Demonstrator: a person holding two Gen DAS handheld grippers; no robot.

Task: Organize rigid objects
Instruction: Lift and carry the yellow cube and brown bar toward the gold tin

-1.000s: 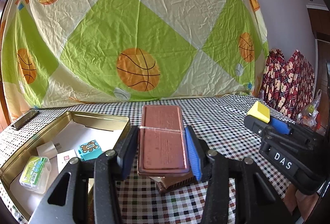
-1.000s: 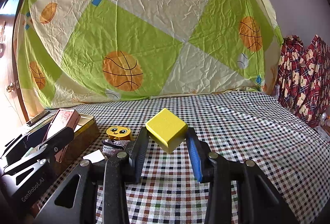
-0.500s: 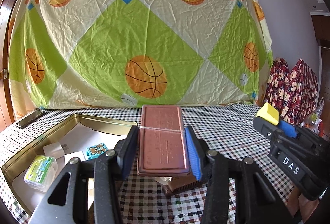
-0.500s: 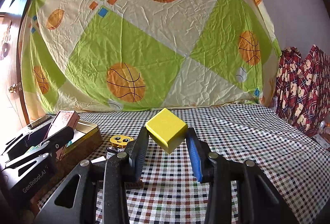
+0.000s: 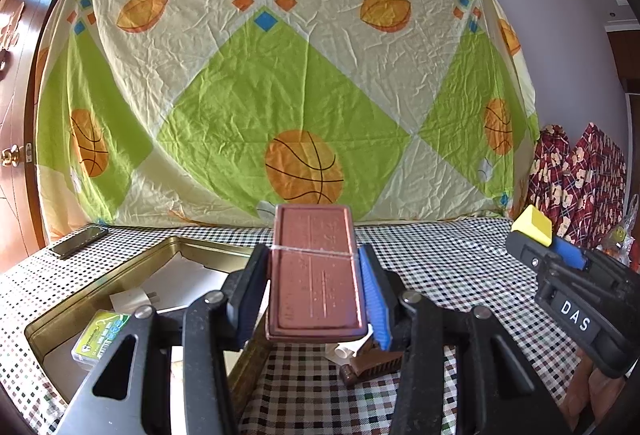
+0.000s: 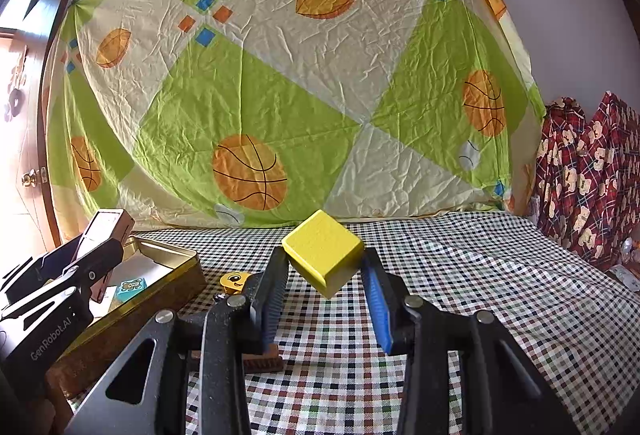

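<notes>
3 items [image 5: 100,331] in gold tin [image 5: 120,275]

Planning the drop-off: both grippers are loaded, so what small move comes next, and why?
Probably ease the left gripper leftward over the gold tin and lower the brown box: the box is held above the checkered cloth beside the tin's right wall.

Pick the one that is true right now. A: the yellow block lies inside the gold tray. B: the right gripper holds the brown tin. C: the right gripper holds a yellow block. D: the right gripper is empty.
C: in the right wrist view the yellow block sits clamped between the right gripper fingers, up off the checked cloth.
</notes>
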